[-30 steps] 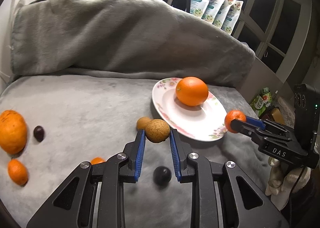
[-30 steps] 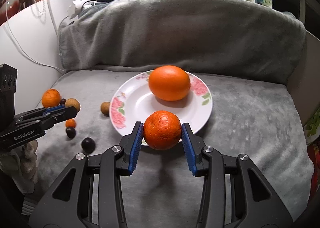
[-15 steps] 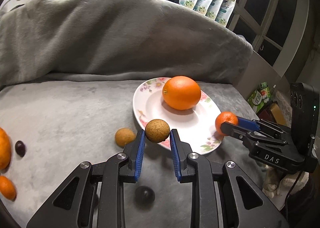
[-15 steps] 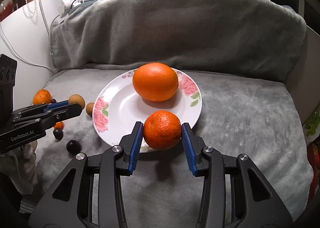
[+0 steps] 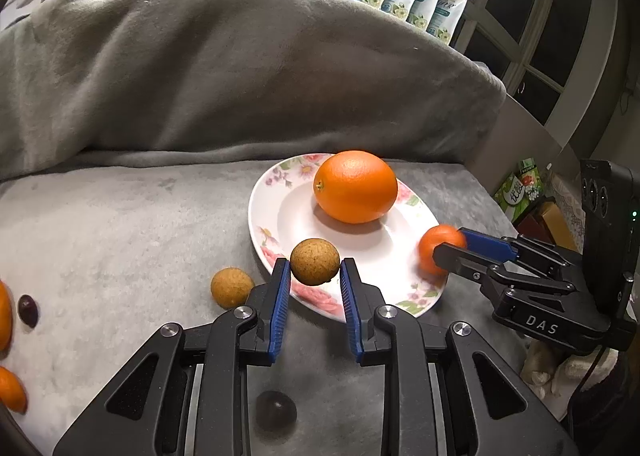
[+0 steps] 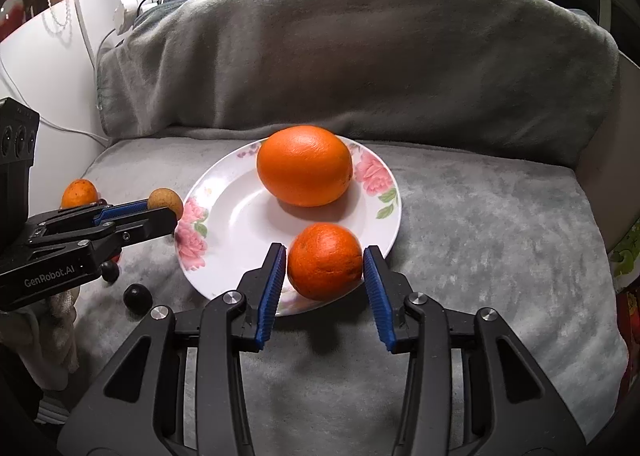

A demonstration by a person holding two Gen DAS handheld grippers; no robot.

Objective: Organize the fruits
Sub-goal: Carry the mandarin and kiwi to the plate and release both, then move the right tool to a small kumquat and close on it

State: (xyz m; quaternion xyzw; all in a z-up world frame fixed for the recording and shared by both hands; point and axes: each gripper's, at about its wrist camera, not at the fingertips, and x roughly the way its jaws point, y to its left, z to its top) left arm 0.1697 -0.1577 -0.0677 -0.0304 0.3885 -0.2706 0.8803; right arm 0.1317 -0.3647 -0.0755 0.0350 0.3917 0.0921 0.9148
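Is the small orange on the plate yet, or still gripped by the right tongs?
On the plate. The small orange rests near its rim; the right tongs have just been opening, pads clear of it.

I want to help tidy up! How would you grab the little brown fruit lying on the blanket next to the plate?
Pinch the loose brown fruit across its round middle, coming down from above. It is a small ball on the soft blanket, close to the plate rim, so line the claw pads along the rim rather than across it.
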